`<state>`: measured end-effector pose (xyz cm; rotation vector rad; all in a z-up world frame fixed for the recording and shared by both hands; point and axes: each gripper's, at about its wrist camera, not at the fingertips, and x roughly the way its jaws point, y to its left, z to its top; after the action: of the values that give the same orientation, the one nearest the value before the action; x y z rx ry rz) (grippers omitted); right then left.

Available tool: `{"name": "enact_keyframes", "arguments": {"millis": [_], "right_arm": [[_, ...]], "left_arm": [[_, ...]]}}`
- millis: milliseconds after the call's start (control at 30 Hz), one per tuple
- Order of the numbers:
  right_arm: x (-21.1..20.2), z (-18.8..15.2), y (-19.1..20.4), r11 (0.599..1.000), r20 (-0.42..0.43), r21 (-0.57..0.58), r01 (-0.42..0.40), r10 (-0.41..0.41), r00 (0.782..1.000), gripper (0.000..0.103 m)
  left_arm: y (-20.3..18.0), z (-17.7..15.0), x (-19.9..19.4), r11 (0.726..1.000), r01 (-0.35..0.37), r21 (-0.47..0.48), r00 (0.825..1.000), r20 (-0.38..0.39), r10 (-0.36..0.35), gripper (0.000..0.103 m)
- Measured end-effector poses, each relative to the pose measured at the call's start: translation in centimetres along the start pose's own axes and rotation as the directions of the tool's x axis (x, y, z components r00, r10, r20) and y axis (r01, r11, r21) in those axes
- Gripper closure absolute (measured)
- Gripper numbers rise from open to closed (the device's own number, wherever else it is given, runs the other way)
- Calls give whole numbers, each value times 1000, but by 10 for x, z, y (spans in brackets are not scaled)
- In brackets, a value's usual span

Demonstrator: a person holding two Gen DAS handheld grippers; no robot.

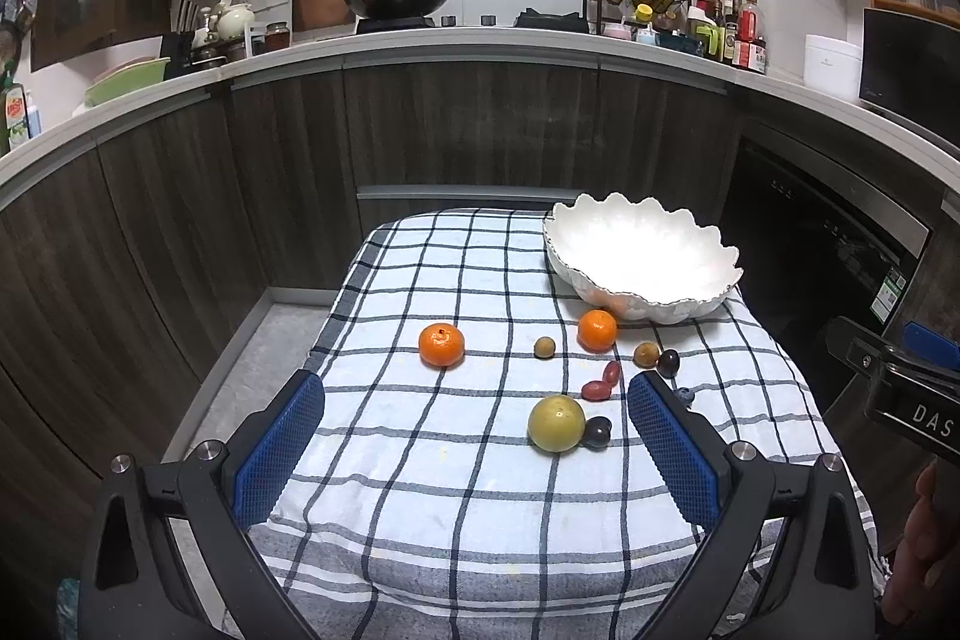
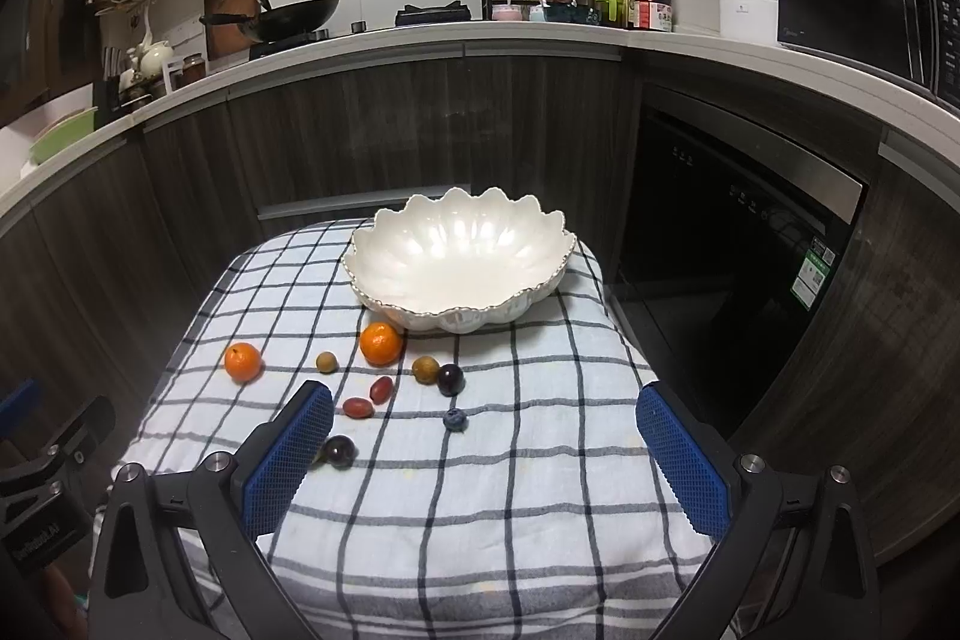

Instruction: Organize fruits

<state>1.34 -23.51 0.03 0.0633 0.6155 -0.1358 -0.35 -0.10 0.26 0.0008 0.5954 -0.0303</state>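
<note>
Holding both tools above the near end of the blue-and-white checked cotton cloth, I kept the left gripper and the right gripper spread fully, pinching nothing, because no fruit was chosen yet. The white scalloped ceramic bowl with a thin gold rim stood empty beyond the jaws, ready to receive everything. Between the left jaws lay the smooth round yellow-green fruit, touching a dark glossy plum. Further ahead sat two dimpled orange tangerines, and small brown, red and dark fruits lay scattered between. The soft cloth, I judged, stopped the round fruits from rolling.
</note>
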Motion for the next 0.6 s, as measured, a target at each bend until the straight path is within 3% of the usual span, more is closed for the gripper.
{"name": "enact_keyframes", "arguments": {"millis": [600], "right_arm": [[0, -1, -6, 1000, 16, 13, -11, 11, 1000, 0]], "left_arm": [[-5, 4, -2, 1000, 13, 15, 1000, 11, -13, 0]]}}
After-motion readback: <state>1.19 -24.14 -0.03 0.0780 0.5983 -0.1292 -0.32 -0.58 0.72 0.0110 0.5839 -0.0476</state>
